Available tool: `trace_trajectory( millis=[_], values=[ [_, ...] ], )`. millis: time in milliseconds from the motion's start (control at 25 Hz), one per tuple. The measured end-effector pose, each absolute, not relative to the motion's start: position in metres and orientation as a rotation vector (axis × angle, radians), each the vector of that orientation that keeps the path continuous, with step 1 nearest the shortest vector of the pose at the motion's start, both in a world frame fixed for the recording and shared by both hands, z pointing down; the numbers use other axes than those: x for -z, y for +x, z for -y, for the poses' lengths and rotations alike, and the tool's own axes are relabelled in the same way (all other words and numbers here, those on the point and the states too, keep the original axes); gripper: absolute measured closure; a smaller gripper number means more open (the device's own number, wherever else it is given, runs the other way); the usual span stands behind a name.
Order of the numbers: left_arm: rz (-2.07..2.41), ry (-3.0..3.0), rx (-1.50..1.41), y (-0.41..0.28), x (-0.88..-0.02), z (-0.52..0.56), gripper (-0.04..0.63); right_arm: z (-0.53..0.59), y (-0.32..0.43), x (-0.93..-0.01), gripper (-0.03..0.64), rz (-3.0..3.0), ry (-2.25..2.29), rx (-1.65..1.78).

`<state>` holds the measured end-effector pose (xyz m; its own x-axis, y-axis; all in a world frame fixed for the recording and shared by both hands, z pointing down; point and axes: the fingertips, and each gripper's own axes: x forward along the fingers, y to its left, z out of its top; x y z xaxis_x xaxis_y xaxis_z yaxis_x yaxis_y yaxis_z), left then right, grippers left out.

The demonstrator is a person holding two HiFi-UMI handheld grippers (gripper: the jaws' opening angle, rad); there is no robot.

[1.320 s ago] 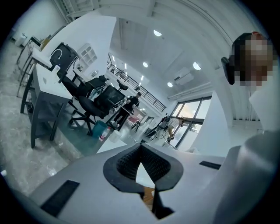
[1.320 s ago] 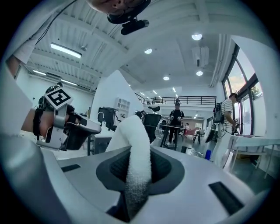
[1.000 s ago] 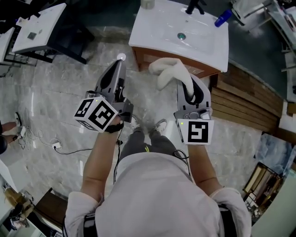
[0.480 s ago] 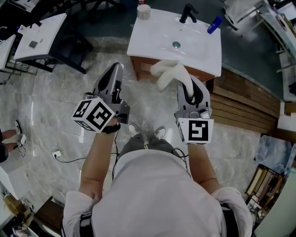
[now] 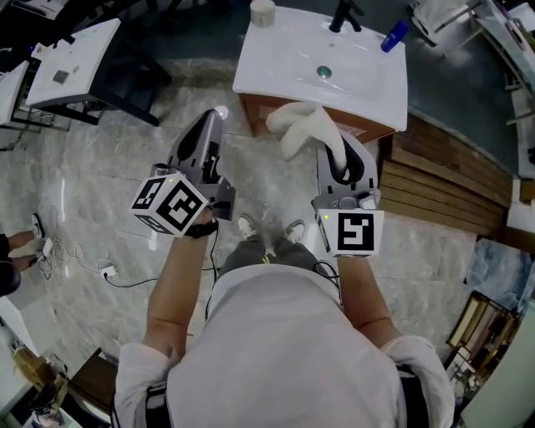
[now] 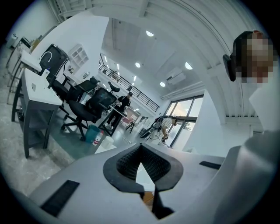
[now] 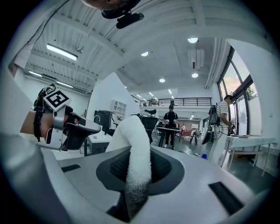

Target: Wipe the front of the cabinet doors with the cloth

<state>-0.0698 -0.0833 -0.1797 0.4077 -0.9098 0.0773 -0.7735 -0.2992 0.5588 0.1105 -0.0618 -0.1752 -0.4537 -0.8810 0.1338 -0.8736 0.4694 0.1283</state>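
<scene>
The wooden cabinet (image 5: pixel 252 110) stands under a white sink top (image 5: pixel 368 79), seen from above in the head view; its door fronts barely show. A white fluffy cloth (image 5: pixel 303 129) sticks up from my right gripper (image 5: pixel 336 155), whose jaws are shut on it, just in front of the cabinet's top edge. In the right gripper view the cloth (image 7: pixel 135 153) runs up between the pads. My left gripper (image 5: pixel 212 119) is shut on nothing, held over the floor left of the cabinet's corner. The left gripper (image 6: pixel 147 186) points out into the room.
On the sink top stand a black tap (image 5: pixel 344 12), a blue bottle (image 5: pixel 393 35) and a pale cup (image 5: pixel 262 12). Wooden slats (image 5: pixel 443 192) lie at the right, a white table (image 5: pixel 71 50) at the far left. Cables (image 5: pixel 109 272) trail on the marble floor. People stand far off.
Both grippers stay nearly where they were, the cloth still clamped in the right one. The head view has swayed slightly, so the sink has shifted a little in the picture.
</scene>
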Motion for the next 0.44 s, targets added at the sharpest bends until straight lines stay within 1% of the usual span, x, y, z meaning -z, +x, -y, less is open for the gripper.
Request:
trace_trajectory(
  millis=[440],
  values=[
    [1.422, 2.158, 0.355, -0.0718, 0.1868, 0.0838, 0.578, 0.0586, 0.1055, 0.1783, 0.535, 2.531, 1.526, 0.061]
  ],
)
